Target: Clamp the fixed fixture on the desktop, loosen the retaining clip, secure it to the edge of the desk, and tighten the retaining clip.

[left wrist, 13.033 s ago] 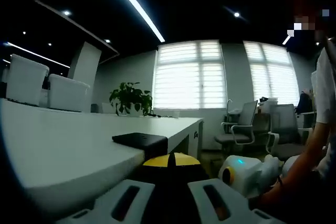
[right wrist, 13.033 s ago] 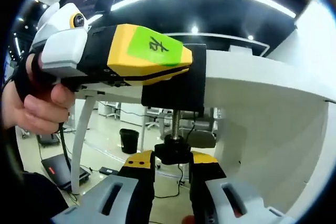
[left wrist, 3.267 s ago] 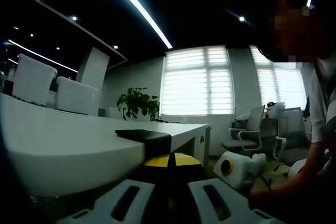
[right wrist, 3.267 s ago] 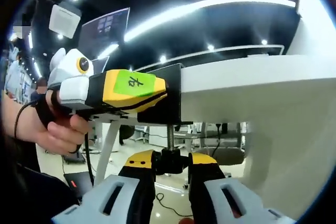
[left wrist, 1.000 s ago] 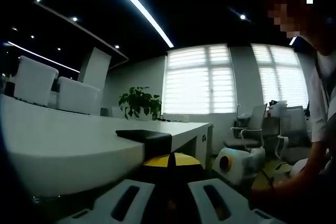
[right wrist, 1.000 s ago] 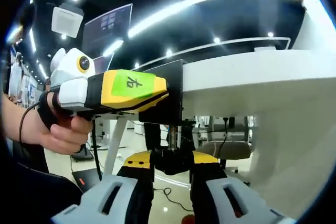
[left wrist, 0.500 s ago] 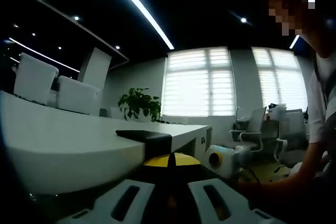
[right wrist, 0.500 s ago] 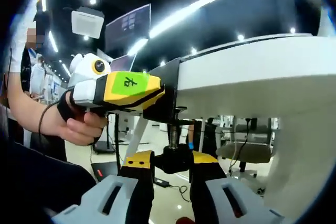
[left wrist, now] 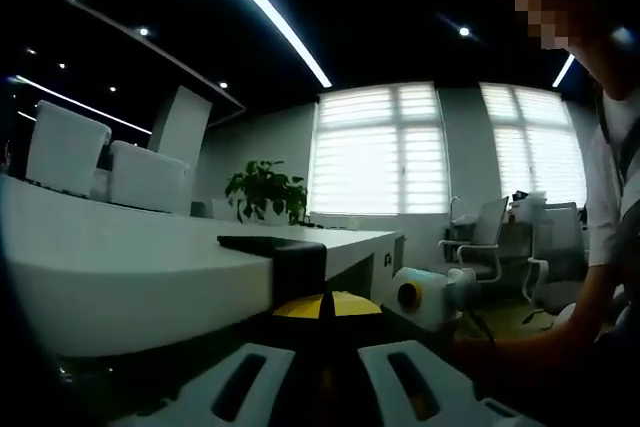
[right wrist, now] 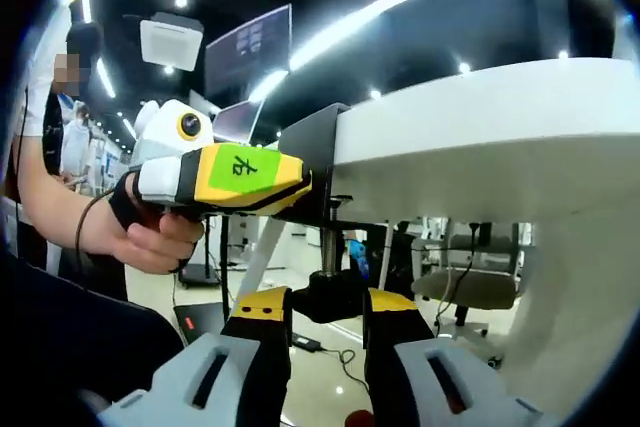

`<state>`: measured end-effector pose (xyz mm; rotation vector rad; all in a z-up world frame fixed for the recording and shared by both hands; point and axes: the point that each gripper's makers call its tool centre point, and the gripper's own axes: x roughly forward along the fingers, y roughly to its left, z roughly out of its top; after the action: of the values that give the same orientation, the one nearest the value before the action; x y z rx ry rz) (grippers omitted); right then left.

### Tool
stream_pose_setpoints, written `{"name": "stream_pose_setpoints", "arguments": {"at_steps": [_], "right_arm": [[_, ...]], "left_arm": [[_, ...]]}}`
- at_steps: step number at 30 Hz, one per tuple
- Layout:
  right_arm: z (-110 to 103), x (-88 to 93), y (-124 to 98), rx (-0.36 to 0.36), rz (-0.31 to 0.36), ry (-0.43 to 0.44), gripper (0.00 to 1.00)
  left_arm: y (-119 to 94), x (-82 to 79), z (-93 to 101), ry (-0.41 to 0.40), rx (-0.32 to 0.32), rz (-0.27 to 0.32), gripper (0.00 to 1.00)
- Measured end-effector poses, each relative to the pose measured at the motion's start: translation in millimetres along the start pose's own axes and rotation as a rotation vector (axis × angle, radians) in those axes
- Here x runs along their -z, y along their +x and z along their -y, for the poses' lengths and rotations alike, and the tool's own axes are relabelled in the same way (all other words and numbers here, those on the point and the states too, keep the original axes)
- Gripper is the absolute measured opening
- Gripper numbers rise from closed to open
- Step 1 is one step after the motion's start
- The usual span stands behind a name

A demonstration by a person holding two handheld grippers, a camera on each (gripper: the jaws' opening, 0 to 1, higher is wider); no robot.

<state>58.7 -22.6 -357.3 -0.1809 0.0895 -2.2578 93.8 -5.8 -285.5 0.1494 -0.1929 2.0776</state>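
A black clamp fixture point(left wrist: 278, 250) sits over the edge of the white desk point(left wrist: 120, 267). My left gripper point(left wrist: 325, 305) is shut on the fixture's body just under the desktop. From below, the fixture point(right wrist: 312, 152) wraps the desk edge point(right wrist: 480, 137), and the yellow left gripper point(right wrist: 290, 187) with a green label grips it from the left. A threaded screw point(right wrist: 328, 245) hangs from the fixture down to a black knob point(right wrist: 326, 299). My right gripper point(right wrist: 325, 305) is shut on that knob, with a yellow-tipped jaw on each side.
A hand point(right wrist: 150, 237) holds the left gripper. A person's arm point(left wrist: 540, 347) reaches in from the right. White boxes point(left wrist: 70, 152) and a potted plant point(left wrist: 265, 192) stand far back on the desk. Office chairs point(left wrist: 480, 247) stand by the windows.
In the left gripper view the right gripper's white box has drifted left, closer to the fixture. The right gripper view has shifted a little. Both grippers keep their hold.
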Motion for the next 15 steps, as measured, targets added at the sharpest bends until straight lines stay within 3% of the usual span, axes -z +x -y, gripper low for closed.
{"name": "stream_pose_setpoints", "arguments": {"at_steps": [2,4,5,9,13,15], "right_arm": [[0,6.4,-5,0.050,-0.017,-0.010,0.34],[5,6.2,-14,0.167,-0.042,-0.020,0.35],[2,2.0,-18,0.203,-0.024,-0.026,0.35],[-15,-3.5,-25,0.274,0.007,0.030,0.35],[-9,-10.5,-20,0.329,0.022,0.020,0.35],[2,-17.1,-18,0.391,0.035,0.057,0.35]], "left_arm": [[0,0.1,0.0,0.002,0.001,-0.003,0.01],[0,0.0,-0.1,-0.001,0.001,-0.001,0.01],[1,-0.1,-0.2,-0.004,0.002,0.002,0.01],[1,-0.5,-0.5,-0.007,0.007,0.005,0.01],[1,-0.9,-0.4,-0.011,0.005,0.013,0.01],[1,-1.1,-0.7,-0.016,0.004,0.016,0.01]]}}
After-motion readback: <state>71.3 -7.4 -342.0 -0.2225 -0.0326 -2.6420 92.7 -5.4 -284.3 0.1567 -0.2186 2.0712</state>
